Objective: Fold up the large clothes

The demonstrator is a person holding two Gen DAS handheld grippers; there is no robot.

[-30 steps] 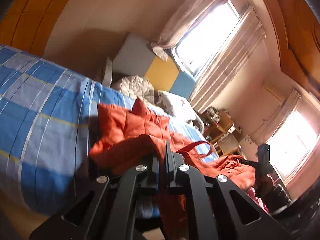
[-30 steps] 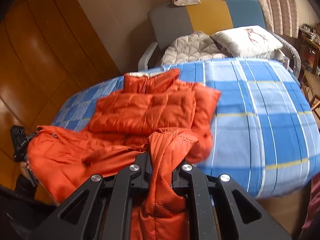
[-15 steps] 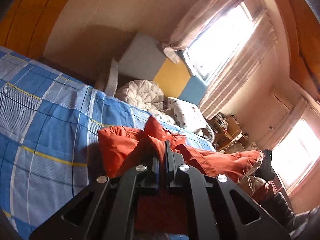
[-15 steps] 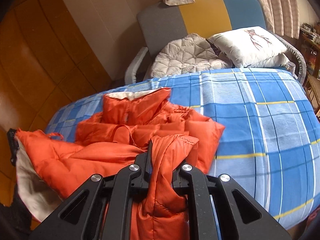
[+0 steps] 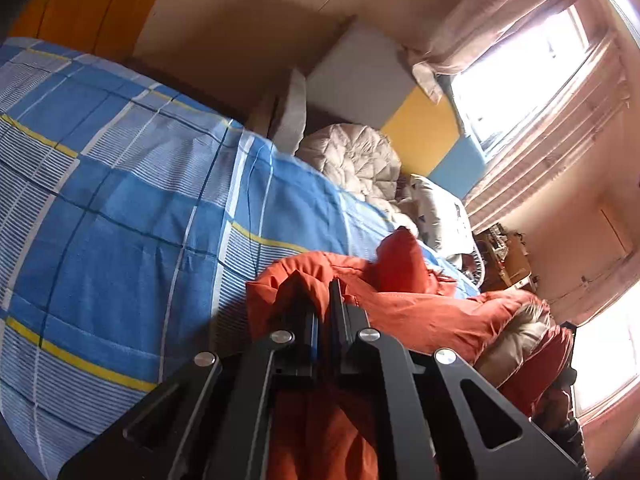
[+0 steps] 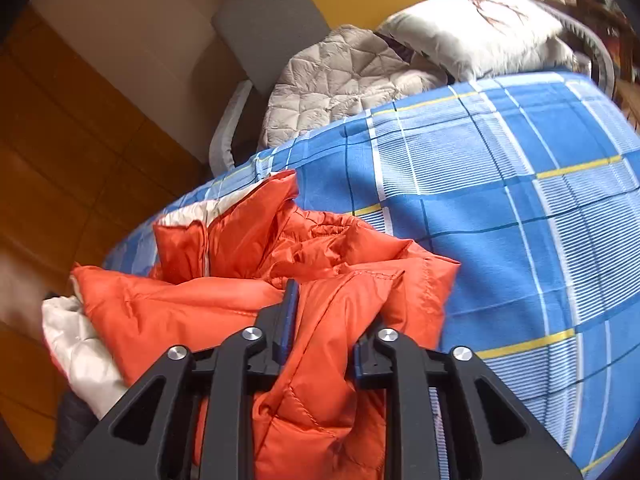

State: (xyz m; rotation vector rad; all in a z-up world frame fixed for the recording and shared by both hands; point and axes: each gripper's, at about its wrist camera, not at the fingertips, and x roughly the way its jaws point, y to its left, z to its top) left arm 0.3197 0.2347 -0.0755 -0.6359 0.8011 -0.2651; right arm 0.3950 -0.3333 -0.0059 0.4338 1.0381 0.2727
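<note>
An orange quilted jacket [image 6: 320,248] with a pale lining lies bunched on the blue plaid bed sheet [image 6: 500,184]. It also shows in the left wrist view [image 5: 420,304], stretched toward the right. My left gripper [image 5: 324,300] is shut on a fold of the jacket's edge. My right gripper [image 6: 326,320] has its jaws parted, with a thick fold of jacket hem lying between the fingers. The jacket's pale lining [image 6: 80,344] hangs at the left edge of the bed.
A quilted beige cushion [image 6: 340,76] and a white pillow [image 6: 472,28] sit on a chair beyond the bed. A grey, yellow and blue panel [image 5: 420,132] stands against the wall. Bright curtained windows [image 5: 520,72] are at the right. Wooden shelves [image 5: 504,256] stand beyond the bed.
Both grippers moved forward over the bed, carrying the jacket's edge onto the rest of the jacket. The right gripper's jaws have opened from shut. The left stays shut.
</note>
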